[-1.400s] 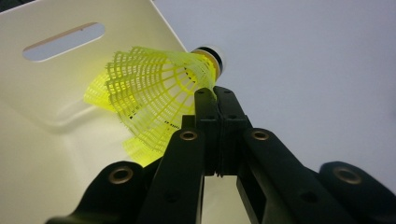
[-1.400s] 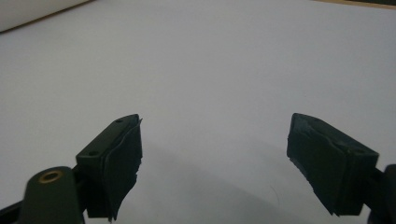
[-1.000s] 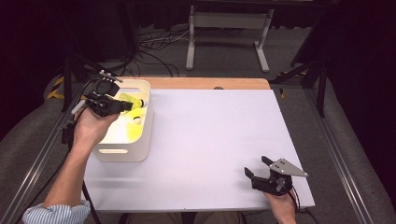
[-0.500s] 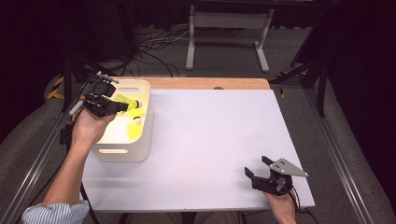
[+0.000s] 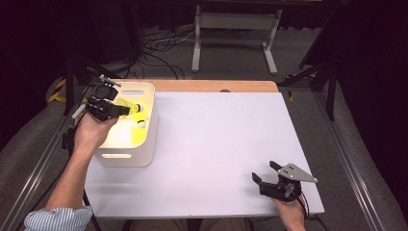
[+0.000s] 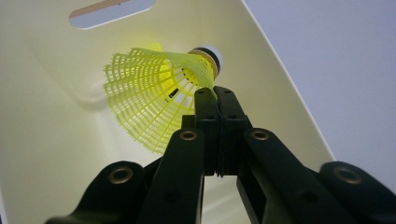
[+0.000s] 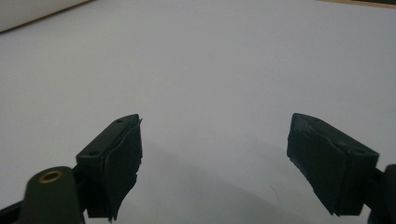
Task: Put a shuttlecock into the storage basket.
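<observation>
My left tongs (image 5: 126,110) are clamped tight on the edge of a yellow shuttlecock (image 6: 154,98), pinching its mesh skirt just below the white cork tip. I hold it inside the cream bin (image 5: 146,139) at the worktop's (image 5: 221,144) far left, with a second shuttlecock (image 5: 141,124) lying on the bin's floor. My right tongs (image 5: 266,173) rest near the front right corner, jaws spread wide, nothing between them.
</observation>
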The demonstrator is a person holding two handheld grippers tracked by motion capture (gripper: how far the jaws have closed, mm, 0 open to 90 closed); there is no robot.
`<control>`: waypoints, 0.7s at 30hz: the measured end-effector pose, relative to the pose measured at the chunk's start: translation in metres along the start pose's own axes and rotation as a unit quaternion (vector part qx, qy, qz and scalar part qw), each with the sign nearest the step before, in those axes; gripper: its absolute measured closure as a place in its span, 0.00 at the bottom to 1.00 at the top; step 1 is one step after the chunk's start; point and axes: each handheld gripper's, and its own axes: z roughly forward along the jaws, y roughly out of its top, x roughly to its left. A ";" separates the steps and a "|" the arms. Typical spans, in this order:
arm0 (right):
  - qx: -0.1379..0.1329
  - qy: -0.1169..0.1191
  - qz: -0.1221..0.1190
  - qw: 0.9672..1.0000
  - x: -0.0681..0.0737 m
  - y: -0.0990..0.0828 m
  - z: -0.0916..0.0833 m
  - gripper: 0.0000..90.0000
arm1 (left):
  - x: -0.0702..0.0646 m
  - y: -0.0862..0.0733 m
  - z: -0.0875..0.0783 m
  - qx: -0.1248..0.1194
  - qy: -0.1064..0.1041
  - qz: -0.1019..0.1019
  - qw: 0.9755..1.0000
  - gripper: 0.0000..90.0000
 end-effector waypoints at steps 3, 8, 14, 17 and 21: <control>0.000 0.000 0.000 1.000 0.000 0.000 0.000 0.21 | 0.002 0.000 0.002 0.001 0.001 -0.002 1.000 0.99; 0.000 0.000 -0.001 1.000 0.000 0.000 0.000 0.21 | 0.004 0.000 0.006 0.004 0.005 -0.005 1.000 0.99; 0.000 0.001 -0.001 1.000 0.000 0.000 0.000 0.21 | 0.007 0.001 0.013 0.008 0.005 -0.010 1.000 0.99; 0.001 0.001 -0.001 1.000 0.000 0.000 0.000 0.21 | 0.008 0.000 0.017 0.010 0.007 -0.013 1.000 0.99; 0.001 0.001 -0.001 1.000 0.000 0.000 0.000 0.21 | 0.011 0.000 0.021 0.012 0.009 -0.018 1.000 0.99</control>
